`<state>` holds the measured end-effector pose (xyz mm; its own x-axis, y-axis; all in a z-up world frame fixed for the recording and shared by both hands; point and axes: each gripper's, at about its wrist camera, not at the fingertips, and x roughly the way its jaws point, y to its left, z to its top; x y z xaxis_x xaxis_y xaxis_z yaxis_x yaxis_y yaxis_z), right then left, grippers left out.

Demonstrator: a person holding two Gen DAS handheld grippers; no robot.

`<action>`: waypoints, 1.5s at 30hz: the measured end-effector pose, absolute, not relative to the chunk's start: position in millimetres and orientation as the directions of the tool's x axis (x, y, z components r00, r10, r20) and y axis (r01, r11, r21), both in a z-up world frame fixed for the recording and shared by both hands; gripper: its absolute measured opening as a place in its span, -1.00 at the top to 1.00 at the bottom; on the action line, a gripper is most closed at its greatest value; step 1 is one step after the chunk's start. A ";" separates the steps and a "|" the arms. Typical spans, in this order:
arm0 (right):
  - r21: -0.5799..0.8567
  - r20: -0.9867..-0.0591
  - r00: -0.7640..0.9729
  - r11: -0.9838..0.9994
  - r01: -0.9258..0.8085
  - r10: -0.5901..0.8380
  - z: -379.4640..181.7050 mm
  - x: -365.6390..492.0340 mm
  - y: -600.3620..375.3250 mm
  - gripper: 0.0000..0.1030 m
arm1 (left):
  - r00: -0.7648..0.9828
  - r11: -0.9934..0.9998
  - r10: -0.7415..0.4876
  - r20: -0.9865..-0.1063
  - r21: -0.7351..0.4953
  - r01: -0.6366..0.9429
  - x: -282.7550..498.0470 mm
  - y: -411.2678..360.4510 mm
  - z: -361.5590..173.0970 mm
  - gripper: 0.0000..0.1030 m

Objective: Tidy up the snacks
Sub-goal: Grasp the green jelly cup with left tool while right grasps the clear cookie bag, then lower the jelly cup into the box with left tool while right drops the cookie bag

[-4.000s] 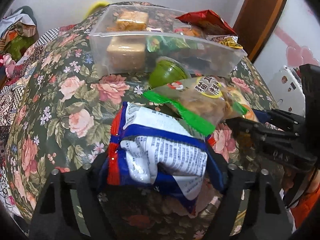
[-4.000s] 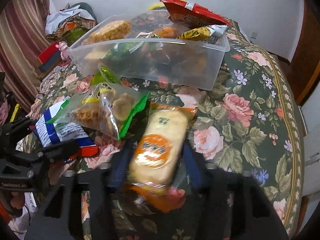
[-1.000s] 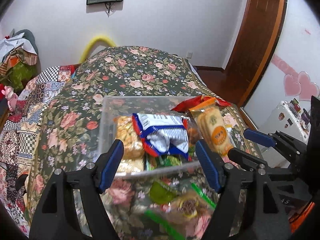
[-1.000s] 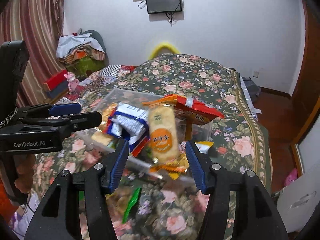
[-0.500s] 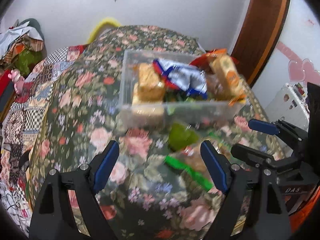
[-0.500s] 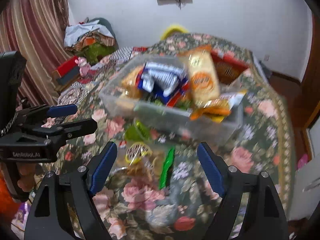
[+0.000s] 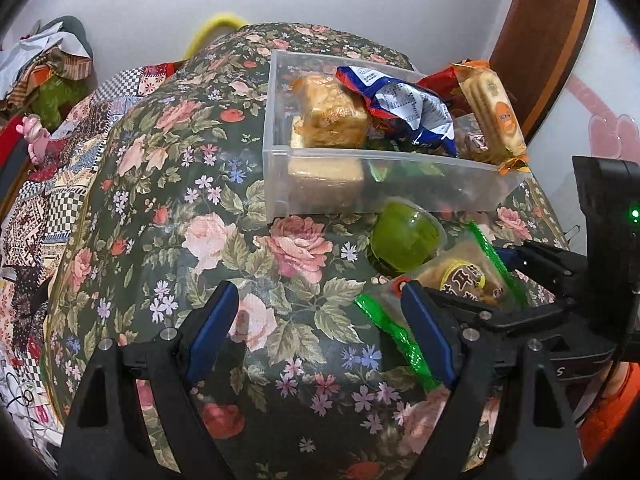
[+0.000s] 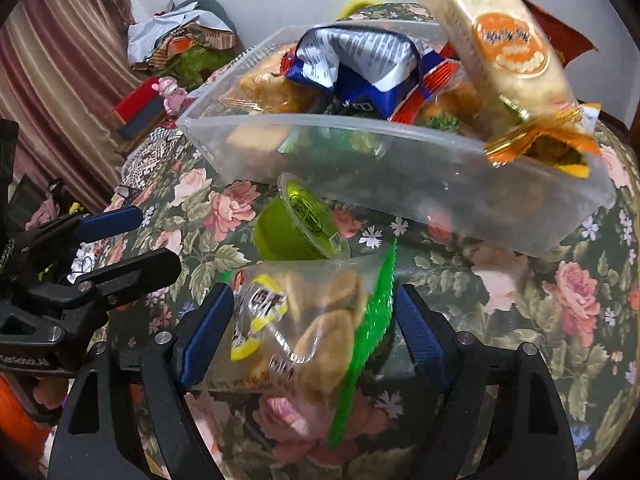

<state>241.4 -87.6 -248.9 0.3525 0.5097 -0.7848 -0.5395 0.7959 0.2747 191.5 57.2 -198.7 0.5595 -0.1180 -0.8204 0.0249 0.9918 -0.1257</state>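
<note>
Left wrist view: the left gripper [image 7: 320, 332] stands wide with only flowered tablecloth [image 7: 208, 216] between its blue pads; it holds nothing, its jaws having just been opening. The clear snack bag with green edges [image 7: 460, 280] lies at lower right of the frame, outside the right-hand finger, partly hidden by it and by the right gripper [image 7: 532, 276] coming in from the right edge. Just above the bag a green jelly cup [image 7: 404, 240] lies on its side against the front wall of the clear plastic bin [image 7: 400, 184], which fills the upper right of the frame, already piled with a blue-and-white packet [image 7: 404, 108], a cracker pack with an orange disc [image 7: 496, 116] and wrapped cakes [image 7: 332, 112].

Right wrist view: the bag [image 8: 304, 320] sits low in the middle of the frame, directly between the wide-spread pads of the right gripper [image 8: 312, 328], which do not press it. Its long axis runs roughly across the gap, one green sealed edge slanting upward near the right pad. It looks crinkly, transparent and loosely filled with pale biscuits, so it should crush easily. The right hand is plainly the nearer one; the left gripper [image 8: 120, 236] is off at the left edge. The jelly cup [image 8: 296, 224] lies just beyond, toward the bin [image 8: 400, 160].
</note>
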 end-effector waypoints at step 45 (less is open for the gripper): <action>0.317 -0.599 0.591 0.838 -0.444 0.540 -165.8 240.3 -198.1 0.13 | 0.653 0.988 -0.154 -0.742 -0.095 0.126 207.0 3.3 -163.3 -0.13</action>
<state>240.3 -198.1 -165.8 0.5913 0.5399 -0.5990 -0.4441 0.8380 0.3170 207.0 3.3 -163.3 0.6527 -0.1541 -0.7418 0.1258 0.9875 -0.0946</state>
